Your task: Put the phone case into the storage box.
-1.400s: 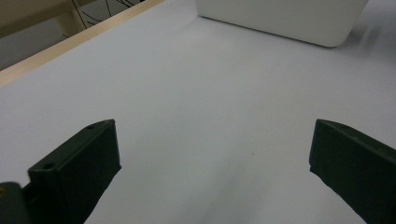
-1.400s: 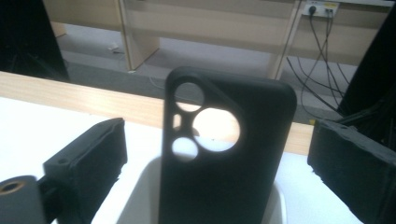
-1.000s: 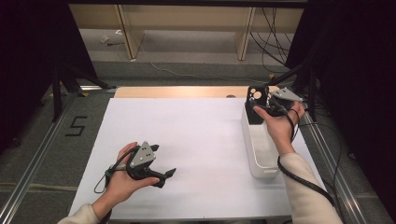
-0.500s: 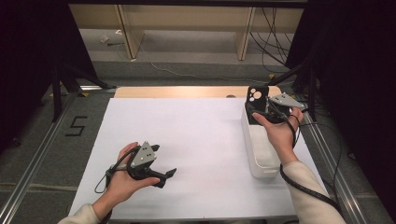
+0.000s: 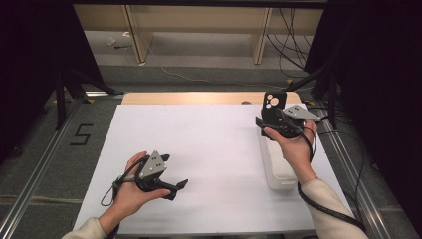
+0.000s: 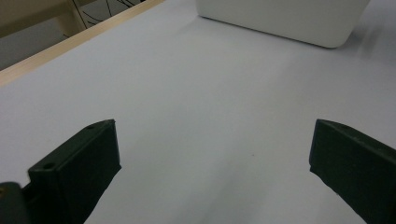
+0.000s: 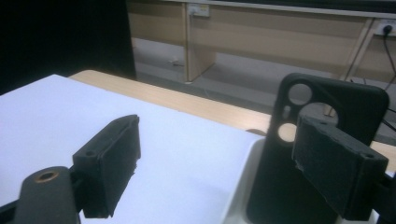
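Observation:
A black phone case [image 5: 272, 102] with round camera cut-outs stands upright at the far end of a white bin [image 5: 276, 175] on the right of the table. My right gripper [image 5: 271, 122] hovers over that bin, open. In the right gripper view the case [image 7: 273, 186] rises just beyond the right jaw and overlaps it, and the gap at the right gripper [image 7: 219, 140] is wide. Whether the case touches the jaw, I cannot tell. My left gripper [image 5: 174, 171] rests low over the white sheet at the front left, open with nothing between its fingers [image 6: 79, 163].
A white sheet [image 5: 209, 149] covers the table, with a wooden strip [image 5: 199, 97] along its far edge. Metal rails [image 5: 343, 149] run down both sides. In the left gripper view the white bin [image 6: 280, 18] lies ahead. Black curtains flank the table.
The right hand has shifted slightly toward the person over the bin, and the phone case stays upright. The left hand has not moved.

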Demonstrator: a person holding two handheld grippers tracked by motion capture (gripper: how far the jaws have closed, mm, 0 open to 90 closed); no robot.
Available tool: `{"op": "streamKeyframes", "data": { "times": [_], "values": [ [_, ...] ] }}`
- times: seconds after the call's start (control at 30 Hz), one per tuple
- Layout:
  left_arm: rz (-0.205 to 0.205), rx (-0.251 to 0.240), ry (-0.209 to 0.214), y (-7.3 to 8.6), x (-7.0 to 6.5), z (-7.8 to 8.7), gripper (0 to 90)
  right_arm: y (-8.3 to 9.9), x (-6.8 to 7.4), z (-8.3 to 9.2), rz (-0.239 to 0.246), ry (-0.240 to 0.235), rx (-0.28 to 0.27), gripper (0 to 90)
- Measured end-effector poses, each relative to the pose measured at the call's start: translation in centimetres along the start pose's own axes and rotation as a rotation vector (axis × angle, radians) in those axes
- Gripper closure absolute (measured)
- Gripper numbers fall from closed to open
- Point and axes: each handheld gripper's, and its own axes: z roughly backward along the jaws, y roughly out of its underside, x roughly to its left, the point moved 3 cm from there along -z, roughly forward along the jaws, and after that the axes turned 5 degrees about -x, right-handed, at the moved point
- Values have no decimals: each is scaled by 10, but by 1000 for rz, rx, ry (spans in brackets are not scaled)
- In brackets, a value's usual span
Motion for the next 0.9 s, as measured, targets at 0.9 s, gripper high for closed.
{"op": "streamKeyframes", "data": {
  "times": [0.9],
  "values": [
    [3,-7,-5,-1,1,2,13,7,31,38,29,-182,-26,167]
  ]
}}
